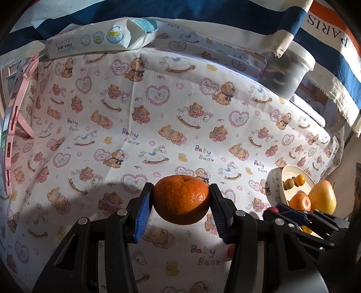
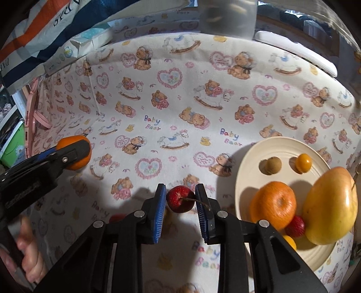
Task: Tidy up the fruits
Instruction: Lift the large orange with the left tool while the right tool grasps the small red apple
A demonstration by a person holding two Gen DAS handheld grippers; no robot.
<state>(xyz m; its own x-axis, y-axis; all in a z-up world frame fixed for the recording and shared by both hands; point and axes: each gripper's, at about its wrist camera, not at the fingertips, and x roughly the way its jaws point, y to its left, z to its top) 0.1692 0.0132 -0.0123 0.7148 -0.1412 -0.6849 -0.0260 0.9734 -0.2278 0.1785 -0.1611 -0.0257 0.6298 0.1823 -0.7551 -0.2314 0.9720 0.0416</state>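
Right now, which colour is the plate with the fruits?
Cream, plain; the plate shows best in the right wrist view.

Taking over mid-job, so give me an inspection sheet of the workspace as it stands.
Surface: teddy-print cloth covers the table.
Job's things: plate holds an orange, pear, and small brown, yellow and red fruits.
Clutter: baby wipes, lidded tub, pink frame.
Grippers: left gripper shut on a mandarin; right gripper shut on a red fruit.
Cables: nothing seen.
Surroundings: striped fabric behind; hand at lower left.
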